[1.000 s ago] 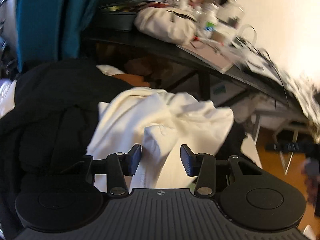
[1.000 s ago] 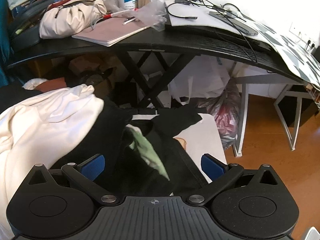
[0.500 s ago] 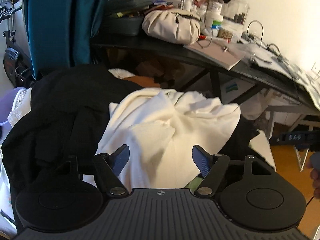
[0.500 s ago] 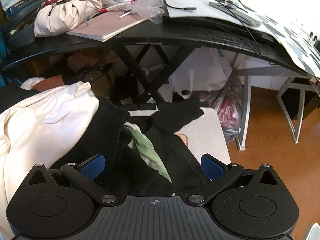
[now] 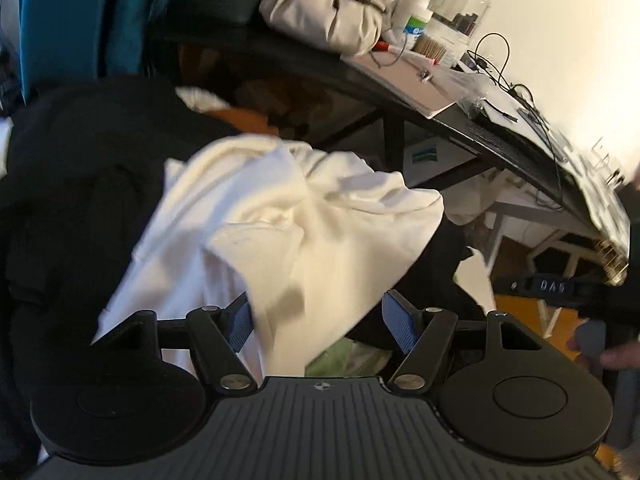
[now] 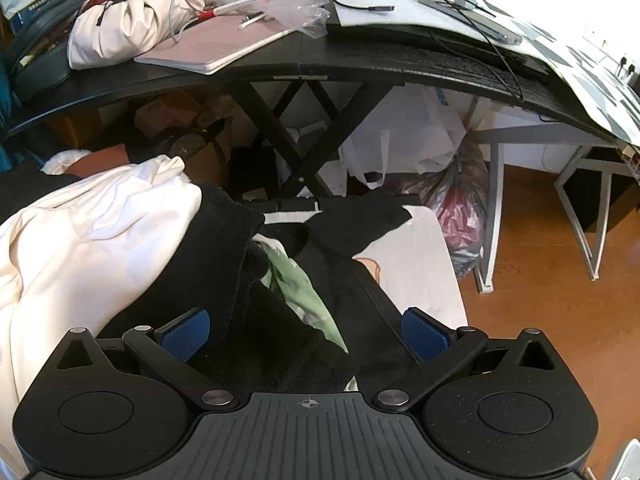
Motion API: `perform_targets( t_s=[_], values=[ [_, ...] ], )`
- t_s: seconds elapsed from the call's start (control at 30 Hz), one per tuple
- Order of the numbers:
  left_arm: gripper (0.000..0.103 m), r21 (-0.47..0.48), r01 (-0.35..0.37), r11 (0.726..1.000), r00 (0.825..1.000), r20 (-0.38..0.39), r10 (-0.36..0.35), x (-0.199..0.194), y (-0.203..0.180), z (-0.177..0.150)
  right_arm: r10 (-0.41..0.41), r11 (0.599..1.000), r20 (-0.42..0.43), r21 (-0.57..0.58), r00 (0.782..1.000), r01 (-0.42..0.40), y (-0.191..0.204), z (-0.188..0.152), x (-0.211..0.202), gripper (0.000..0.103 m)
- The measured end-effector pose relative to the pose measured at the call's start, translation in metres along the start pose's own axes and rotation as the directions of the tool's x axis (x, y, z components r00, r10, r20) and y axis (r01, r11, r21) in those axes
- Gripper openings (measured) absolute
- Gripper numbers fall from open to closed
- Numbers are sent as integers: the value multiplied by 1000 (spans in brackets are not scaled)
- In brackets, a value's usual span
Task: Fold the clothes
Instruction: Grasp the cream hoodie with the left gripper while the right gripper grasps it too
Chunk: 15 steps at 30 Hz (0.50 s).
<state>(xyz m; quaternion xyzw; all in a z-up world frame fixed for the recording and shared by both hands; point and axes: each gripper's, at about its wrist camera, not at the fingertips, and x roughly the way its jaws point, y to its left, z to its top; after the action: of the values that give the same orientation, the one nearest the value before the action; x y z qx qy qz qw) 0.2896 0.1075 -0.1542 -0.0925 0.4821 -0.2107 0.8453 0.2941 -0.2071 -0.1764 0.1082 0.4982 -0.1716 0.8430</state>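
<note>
A crumpled cream garment [image 5: 300, 216] lies on top of a pile of black clothing [image 5: 80, 184]. My left gripper [image 5: 320, 322] hovers over its near edge. Its jaws are closing, with a cream fold between them, but the blue pads do not press on it. In the right wrist view the cream garment [image 6: 92, 240] sits at the left, beside a black garment [image 6: 208, 264] and a pale green one [image 6: 304, 288]. My right gripper [image 6: 306, 334] stands wide open above the black and green cloth, gripping nothing.
A black desk [image 6: 320, 64] stands behind the pile, cluttered with a beige bag [image 6: 132, 20], a notebook [image 6: 224, 44] and cables. Plastic bags [image 6: 460, 200] lie under it, over a wooden floor [image 6: 540, 272]. A teal cloth [image 5: 80, 12] hangs far left. A person's fingers [image 5: 616, 360] show at the right edge.
The left jaws stand wider apart over the cream garment than a second ago, and the left view has tilted. The right gripper has stayed open and still.
</note>
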Motion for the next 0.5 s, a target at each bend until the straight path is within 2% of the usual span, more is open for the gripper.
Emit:
perform_targets(
  t_s=[0.07, 0.17, 0.2, 0.23, 0.27, 0.3, 0.4, 0.47, 0.5],
  values=[
    [64, -25, 18, 1000, 999, -30, -18, 12, 3, 2, -2, 1000, -9, 2, 1000, 2, 2, 0, 1, 102],
    [64, -31, 2, 1000, 996, -93, -4, 33, 7, 6, 13, 1000, -6, 1, 1000, -13, 5, -1, 0, 102],
    [57, -35, -6, 999, 995, -102, 2, 39, 8, 8, 17, 1000, -5, -4, 1000, -17, 6, -1, 0, 102],
    [20, -40, -12, 999, 996, -93, 9, 39, 9, 10, 21, 1000, -3, -9, 1000, -21, 8, -1, 0, 102],
    [2, -27, -49, 998, 996, -79, 46, 36, 8, 13, 26, 1000, -3, -12, 1000, -26, 9, -1, 1, 102],
    [2, -15, -85, 996, 994, -64, 84, 33, 7, 15, 32, 999, -4, -14, 999, -32, 10, 0, 2, 102],
    [2, 26, -166, 986, 984, 64, 164, -6, 1, 24, 56, 998, -2, -11, 998, -56, 14, 4, 3, 102],
    [2, 22, -205, 979, 963, 185, 197, -44, 0, 34, 71, 997, 5, -12, 997, -71, 19, 9, 2, 102],
    [2, 14, -233, 972, 939, 262, 222, -69, 1, 39, 81, 997, 6, -14, 997, -81, 22, 12, 2, 102]
  ],
)
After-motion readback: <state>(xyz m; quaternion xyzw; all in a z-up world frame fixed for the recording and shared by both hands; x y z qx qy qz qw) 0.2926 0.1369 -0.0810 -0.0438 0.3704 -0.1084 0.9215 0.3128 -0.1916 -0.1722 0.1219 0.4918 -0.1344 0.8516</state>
